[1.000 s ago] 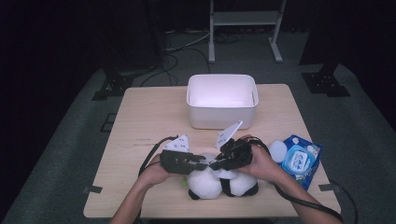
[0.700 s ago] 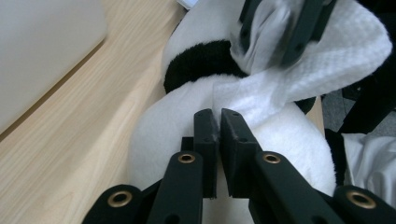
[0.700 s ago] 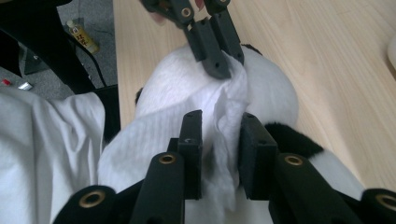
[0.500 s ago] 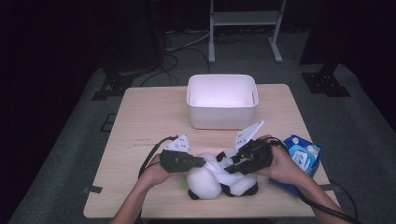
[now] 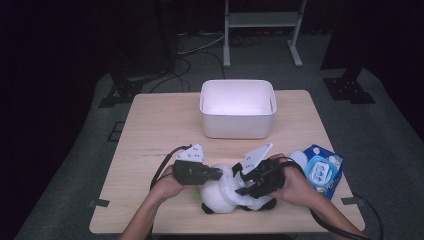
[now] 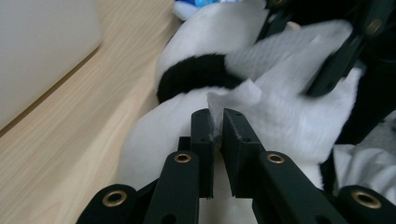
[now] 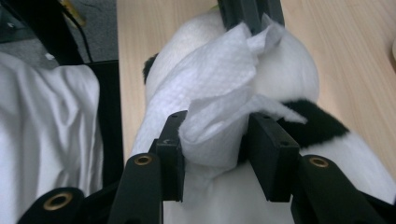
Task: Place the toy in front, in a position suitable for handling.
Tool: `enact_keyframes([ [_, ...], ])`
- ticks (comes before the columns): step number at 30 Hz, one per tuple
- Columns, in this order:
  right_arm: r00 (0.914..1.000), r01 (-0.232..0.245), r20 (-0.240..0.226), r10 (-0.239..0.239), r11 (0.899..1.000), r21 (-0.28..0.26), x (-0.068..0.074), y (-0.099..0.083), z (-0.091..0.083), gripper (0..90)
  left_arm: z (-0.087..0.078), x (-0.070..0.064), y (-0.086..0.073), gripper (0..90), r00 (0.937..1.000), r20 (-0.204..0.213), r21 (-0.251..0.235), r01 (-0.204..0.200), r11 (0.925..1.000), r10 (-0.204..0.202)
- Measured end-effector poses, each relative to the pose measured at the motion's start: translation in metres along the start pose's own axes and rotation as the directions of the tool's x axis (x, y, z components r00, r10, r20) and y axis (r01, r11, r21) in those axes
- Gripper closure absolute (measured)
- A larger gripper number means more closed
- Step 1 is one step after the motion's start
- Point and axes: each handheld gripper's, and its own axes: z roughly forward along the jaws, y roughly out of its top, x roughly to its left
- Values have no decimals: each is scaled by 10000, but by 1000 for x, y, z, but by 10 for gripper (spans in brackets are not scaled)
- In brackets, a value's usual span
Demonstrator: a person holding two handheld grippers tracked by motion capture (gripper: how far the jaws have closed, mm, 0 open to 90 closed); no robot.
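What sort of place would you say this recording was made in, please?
Probably a lab or studio set up for recording. A lone wooden table stands on grey carpet in a dark room, with loose cables on the floor and a metal stand behind.

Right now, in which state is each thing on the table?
Left tongs: shut on the wipe's corner.
Right tongs: shut on the wipe, bunched between them.
Wipe: spread over the plush panda.
Plush panda: lying on the table.
White bin: upright, open, empty.
Wipes pack: lying flat.
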Motion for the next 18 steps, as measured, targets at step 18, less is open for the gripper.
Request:
enact_keyframes([
  [18, 9961, -792, 351, 814, 9950, -602, -3, 6, 10, 827, 0, -7, 7, 680, 9994, 305, 13, -181, 9998, 181],
])
